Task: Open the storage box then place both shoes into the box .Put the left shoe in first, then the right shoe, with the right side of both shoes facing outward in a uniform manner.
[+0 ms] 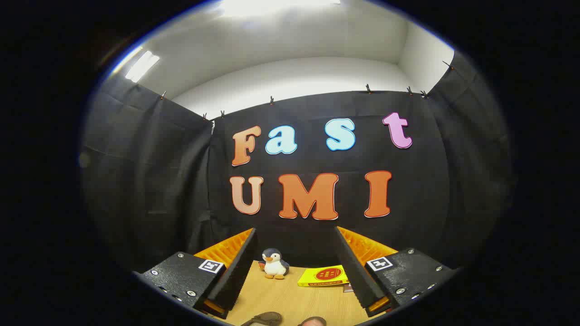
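gripper view is what we have, looking forward along our gripper [294, 267], whose two black fingers [235, 276] stand well apart with nothing between them but bare table; the claw is wide and holds nothing. we see orange ribbed backing behind each finger and a small square marker on top of each finger block. the wooden table [290, 301] runs ahead between the fingers toward the black cloth wall. on it, beyond the fingertips and close to the wall, a small plush penguin [274, 263] stands upright, nearer to our left finger. just beside it, toward the right finger, a flat yellow box [322, 276] with a red round mark lies on the table, its far end partly hidden behind the right finger; we cannot tell whether it touches the small dark thing showing by that finger. closest to us, low between the fingers, we see the top of a brown shoe [263, 319] and, just beside it, the edge of a second shoe [312, 321]; both are cut off, so we cannot tell which is left or right, nor how they face. the fingers are above and apart from both shoes, touching neither. above the cloth we see a white wall and ceiling lights.
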Demonstrator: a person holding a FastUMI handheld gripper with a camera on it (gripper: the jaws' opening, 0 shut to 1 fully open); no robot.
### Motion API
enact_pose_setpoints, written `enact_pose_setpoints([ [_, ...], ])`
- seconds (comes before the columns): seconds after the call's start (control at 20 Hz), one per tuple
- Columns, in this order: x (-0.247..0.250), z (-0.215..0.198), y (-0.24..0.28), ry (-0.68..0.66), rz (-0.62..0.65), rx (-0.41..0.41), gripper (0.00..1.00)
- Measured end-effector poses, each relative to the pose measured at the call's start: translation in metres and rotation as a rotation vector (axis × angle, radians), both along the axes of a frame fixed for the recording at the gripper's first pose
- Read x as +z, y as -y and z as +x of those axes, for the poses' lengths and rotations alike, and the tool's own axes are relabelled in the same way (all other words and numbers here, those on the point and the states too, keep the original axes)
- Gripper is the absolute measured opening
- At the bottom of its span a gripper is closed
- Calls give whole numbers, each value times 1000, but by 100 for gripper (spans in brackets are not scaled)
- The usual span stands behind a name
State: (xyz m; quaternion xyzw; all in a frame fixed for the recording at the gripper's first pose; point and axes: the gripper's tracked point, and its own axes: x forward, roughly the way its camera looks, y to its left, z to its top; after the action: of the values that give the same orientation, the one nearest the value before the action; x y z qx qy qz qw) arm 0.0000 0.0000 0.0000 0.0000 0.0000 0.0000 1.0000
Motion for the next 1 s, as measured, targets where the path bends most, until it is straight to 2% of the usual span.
enact_pose_setpoints([
  [0.55, 2, -2, 15, 14, -11, -49, 99],
  [1.0, -27, 1, -1, -57, 46, -9, 99],
])
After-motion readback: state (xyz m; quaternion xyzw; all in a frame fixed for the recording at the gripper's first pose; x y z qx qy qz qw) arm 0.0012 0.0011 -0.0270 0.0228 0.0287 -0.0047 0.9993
